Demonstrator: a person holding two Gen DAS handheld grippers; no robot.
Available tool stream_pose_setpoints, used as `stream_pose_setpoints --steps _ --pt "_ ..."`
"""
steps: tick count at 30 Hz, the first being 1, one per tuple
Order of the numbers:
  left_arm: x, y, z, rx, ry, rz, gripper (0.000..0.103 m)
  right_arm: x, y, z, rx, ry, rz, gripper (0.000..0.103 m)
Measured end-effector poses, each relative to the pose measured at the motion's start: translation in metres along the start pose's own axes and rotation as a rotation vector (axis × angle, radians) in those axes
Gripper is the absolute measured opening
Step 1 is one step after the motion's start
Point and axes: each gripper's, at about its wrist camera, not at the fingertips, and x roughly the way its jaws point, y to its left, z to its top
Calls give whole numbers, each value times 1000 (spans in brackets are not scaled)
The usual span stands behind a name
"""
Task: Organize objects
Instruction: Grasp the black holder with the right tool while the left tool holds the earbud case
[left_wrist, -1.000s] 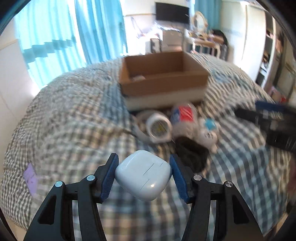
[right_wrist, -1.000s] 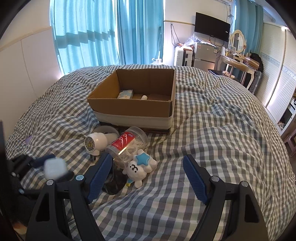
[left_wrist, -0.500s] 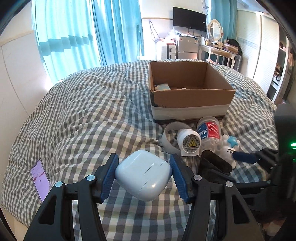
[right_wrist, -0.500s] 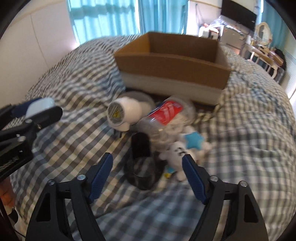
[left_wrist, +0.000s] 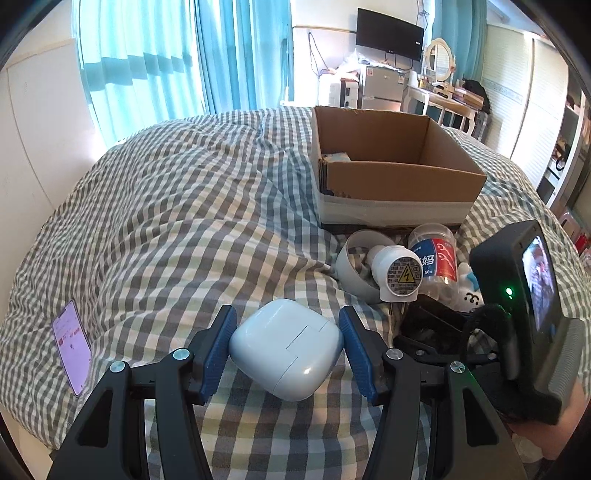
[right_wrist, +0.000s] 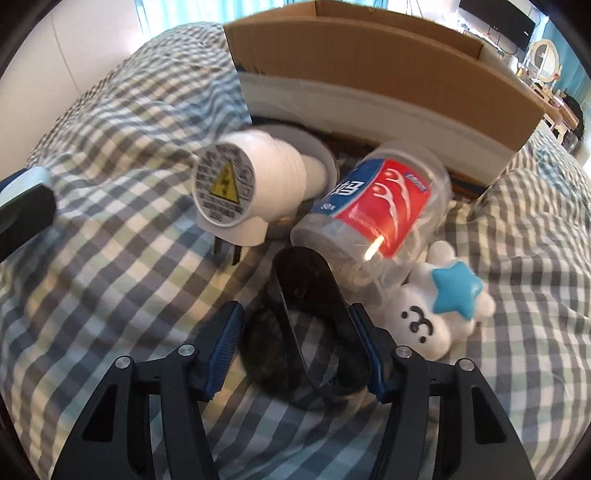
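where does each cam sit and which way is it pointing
Left wrist: on the left gripper, looking across the bed toward the cardboard box; its fingers clamp a white earbud case, and the right-hand rig shows at right.
Right wrist: on the right gripper, low and tilted down at a black case between its open fingers.
Shared: box, white plug and floss jar.

The bed holds one cardboard box, one earbud case, one floss jar, one plush toy, one phone.
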Motion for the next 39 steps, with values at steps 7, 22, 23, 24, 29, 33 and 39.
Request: stream_pose_setpoints --steps 7,22,23,24,29,33,39 --pt "-1 0 -5 8 1 1 59 -12 -1 -8 3 -44 -5 58" --pt "-32 -25 -4 50 -41 -29 59 -102 -9 -34 36 -229 -6 55" --pt "-35 -26 -3 51 -45 -32 59 -107 -12 -34 36 -239 -8 53" --pt "-38 -28 -2 52 -51 -34 59 -114 -13 -36 36 -251 -9 47" --pt "-50 -34 -2 61 -69 -46 59 -120 -8 -33 18 -244 -22 5" --pt "-51 -34 -5 62 -70 -37 59 -114 -14 -41 44 -233 -7 9" --pt "-43 -21 -5 35 -65 -3 59 -98 -14 -39 67 -207 2 57"
